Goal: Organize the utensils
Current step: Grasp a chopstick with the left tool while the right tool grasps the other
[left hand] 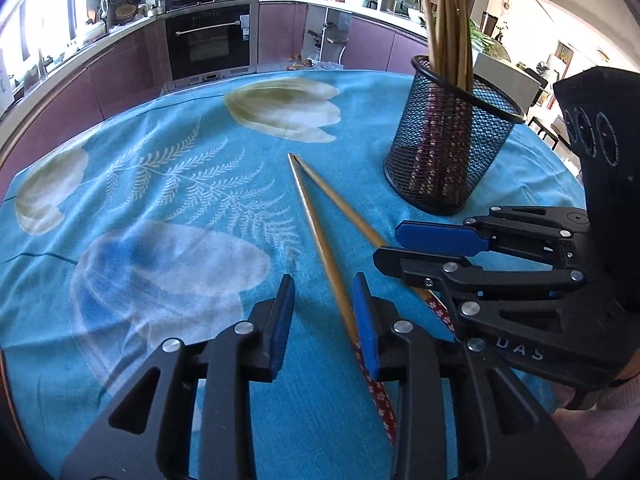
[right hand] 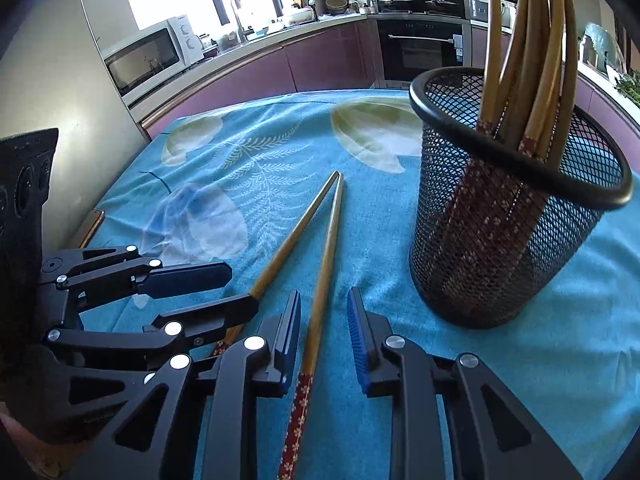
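Both grippers, left [left hand: 323, 300] and right [right hand: 323, 312], are held spread over two crossed chopsticks [right hand: 320, 280]; one could be nudged and rolled away.

Two chopsticks [right hand: 320, 264] left of holder [right hand: 508, 216]
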A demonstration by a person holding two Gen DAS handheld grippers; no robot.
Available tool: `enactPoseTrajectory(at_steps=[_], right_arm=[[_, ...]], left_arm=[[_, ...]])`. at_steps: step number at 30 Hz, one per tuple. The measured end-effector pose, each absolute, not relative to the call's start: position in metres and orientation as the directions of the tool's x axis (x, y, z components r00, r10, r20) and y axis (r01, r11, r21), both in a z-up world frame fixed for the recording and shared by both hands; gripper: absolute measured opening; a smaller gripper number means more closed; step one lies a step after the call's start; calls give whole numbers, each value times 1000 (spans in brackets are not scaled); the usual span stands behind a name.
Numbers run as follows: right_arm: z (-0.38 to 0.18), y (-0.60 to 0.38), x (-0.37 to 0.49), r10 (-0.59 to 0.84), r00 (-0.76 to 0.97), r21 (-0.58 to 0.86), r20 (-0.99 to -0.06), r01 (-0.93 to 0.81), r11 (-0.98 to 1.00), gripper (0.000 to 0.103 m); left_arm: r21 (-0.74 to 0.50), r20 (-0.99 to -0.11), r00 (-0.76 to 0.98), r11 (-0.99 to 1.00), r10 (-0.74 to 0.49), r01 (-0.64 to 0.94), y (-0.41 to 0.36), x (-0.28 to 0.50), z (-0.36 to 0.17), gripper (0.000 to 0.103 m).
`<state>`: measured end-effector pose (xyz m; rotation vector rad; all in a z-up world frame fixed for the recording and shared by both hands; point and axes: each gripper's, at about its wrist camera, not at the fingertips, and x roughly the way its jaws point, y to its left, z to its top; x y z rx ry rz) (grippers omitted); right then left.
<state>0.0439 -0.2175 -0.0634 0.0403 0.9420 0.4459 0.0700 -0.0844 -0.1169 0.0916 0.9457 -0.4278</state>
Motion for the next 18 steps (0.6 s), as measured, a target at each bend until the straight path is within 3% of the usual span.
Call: enactPoseTrajectory(at_steps=[9, 14, 18], right_arm=[[-65, -222, 52, 395, 506, 253, -767, -327, 911, 13], [-66, -228, 52, 421, 497, 300, -759, -308, 903, 7], [-66, -234, 50, 452, 487, 350, -747, -290, 891, 6]], left_arm=[[-110, -803, 504, 910, -318, 400, -89, 87, -119, 26], [-133, -802, 498, 912, -329, 388, -89, 91, -120, 14], [-159, -802, 491, 914, -340, 373, -87, 89, -121, 11]])
